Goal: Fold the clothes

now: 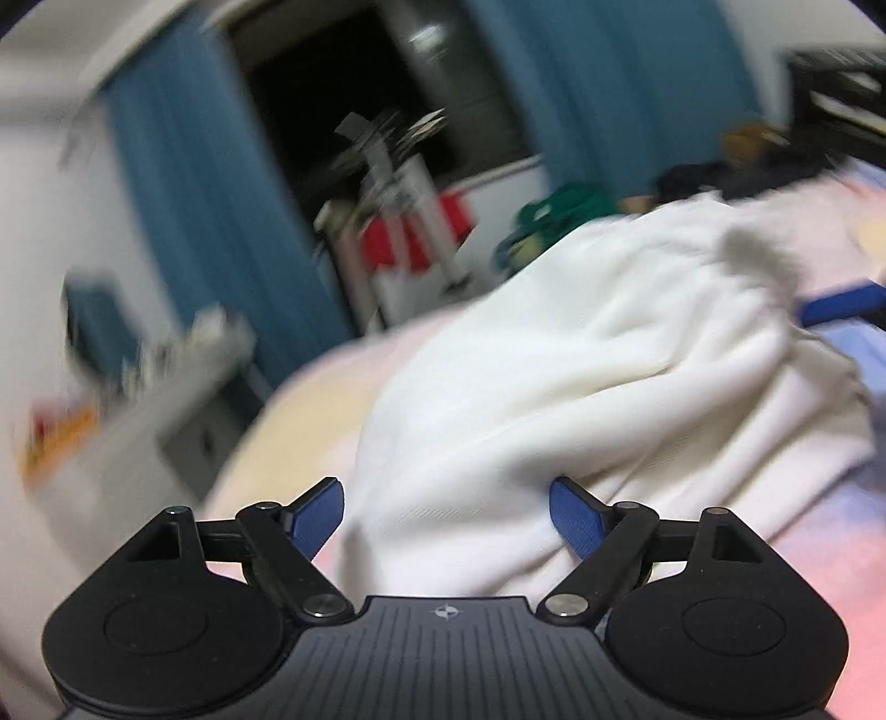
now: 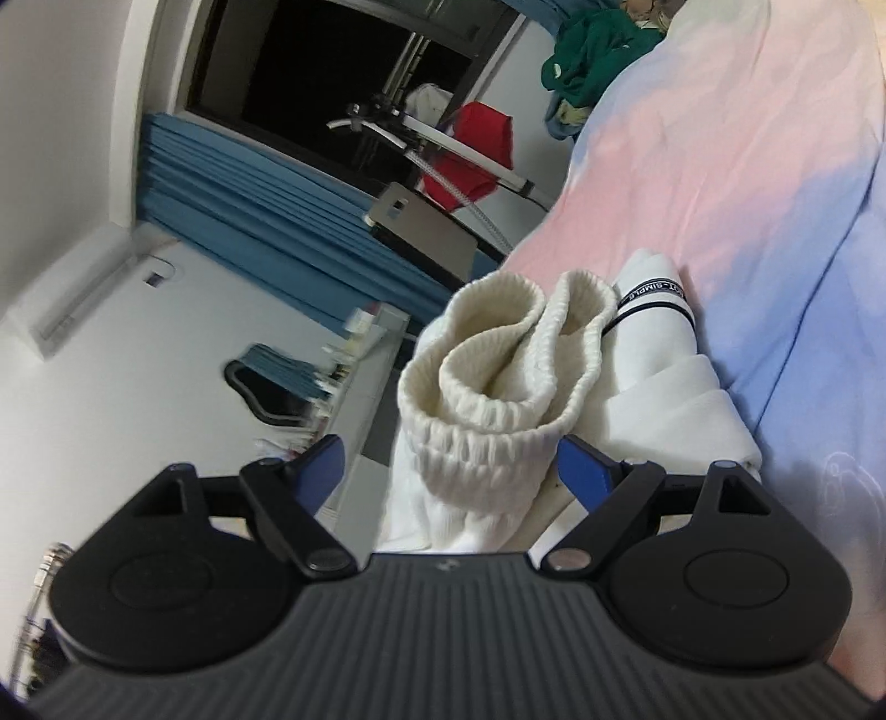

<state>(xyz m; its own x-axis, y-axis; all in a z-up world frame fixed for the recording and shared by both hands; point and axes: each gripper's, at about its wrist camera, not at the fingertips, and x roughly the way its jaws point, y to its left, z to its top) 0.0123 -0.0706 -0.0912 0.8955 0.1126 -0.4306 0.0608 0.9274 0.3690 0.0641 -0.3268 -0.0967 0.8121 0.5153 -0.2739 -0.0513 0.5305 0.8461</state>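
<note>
A white garment point(image 1: 565, 376) lies bunched on the pink and blue bed cover point(image 1: 803, 543). My left gripper point(image 1: 446, 518) is open, its blue fingers point(image 1: 315, 518) wide apart, and the cloth's near edge lies between them. In the right wrist view the same white garment point(image 2: 498, 399) shows its ribbed elastic waistband, folded over, with a black-striped drawstring end beside it. My right gripper point(image 2: 451, 471) is open, with the waistband between its blue fingers point(image 2: 584, 471). The left wrist view is blurred by motion.
A green garment point(image 2: 592, 44) lies at the far end of the bed point(image 2: 747, 166). Off the bed's edge stand a rack with a red cloth point(image 2: 470, 149), blue curtains point(image 2: 266, 216) and a dark window. The other gripper's blue finger point(image 1: 841, 304) shows at the left wrist view's right edge.
</note>
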